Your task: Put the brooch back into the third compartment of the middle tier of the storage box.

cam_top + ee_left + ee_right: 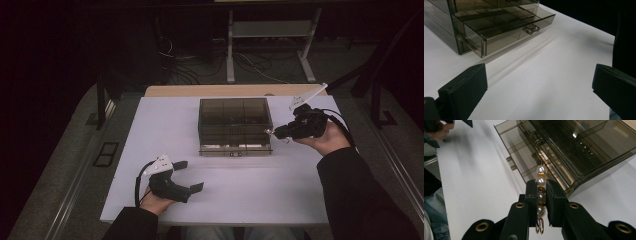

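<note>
A smoky clear plastic drawer box (235, 125) stands in the middle of the white table (150, 130). Its lowest drawer (506, 25) is pulled out a little and has a small clear handle (531, 28). My right gripper (272, 132) is at the box's right front corner, shut on a short string of pearl beads (541, 192) with a copper wire loop at its end. The beads (270, 131) point toward the box. My left gripper (190, 176) rests open near the table's front left, with nothing between its fingers (464, 92).
A wooden board (235, 90) edges the table's far side. Beyond it, a metal stand (270, 45) and cables lie on the dark floor. Bare white table surface lies between the left gripper and the box.
</note>
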Tool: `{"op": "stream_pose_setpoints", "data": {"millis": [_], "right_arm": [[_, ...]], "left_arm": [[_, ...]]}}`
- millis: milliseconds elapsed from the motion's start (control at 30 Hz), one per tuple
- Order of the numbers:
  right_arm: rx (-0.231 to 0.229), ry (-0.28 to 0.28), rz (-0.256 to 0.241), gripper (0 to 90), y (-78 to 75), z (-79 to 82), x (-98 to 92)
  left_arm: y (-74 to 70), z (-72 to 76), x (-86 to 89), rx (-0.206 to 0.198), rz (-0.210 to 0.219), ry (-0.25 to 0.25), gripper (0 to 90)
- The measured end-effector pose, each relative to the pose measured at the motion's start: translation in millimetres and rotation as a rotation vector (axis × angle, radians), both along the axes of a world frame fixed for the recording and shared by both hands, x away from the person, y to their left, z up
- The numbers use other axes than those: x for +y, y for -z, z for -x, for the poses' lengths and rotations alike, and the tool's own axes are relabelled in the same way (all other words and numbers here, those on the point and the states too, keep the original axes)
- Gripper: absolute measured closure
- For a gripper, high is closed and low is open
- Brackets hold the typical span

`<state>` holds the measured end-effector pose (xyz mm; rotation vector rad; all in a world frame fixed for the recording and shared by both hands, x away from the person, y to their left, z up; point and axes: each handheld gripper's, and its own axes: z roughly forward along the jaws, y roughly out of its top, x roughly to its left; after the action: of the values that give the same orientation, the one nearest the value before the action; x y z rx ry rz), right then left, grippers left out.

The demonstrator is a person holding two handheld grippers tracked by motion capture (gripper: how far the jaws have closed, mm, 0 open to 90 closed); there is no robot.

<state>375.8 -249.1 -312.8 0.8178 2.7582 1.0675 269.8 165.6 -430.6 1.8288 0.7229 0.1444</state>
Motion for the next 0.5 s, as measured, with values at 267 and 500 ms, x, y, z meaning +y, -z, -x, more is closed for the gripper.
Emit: {"op": "stream_pose_setpoints", "data": {"millis": [267, 500], "right_arm": [[-0.002, -0.007, 0.002, 79.7, 1.5, -5.1, 8.5], [-0.001, -0.02, 0.007, 79.7, 7.1, -10.9, 17.9]], "left_arm": [[-0.1, 0.2, -0.1, -0.001, 0.003, 0.0, 0.0], [-0.2, 0.2, 0.0, -0.001, 0.004, 0.0, 0.0]]}}
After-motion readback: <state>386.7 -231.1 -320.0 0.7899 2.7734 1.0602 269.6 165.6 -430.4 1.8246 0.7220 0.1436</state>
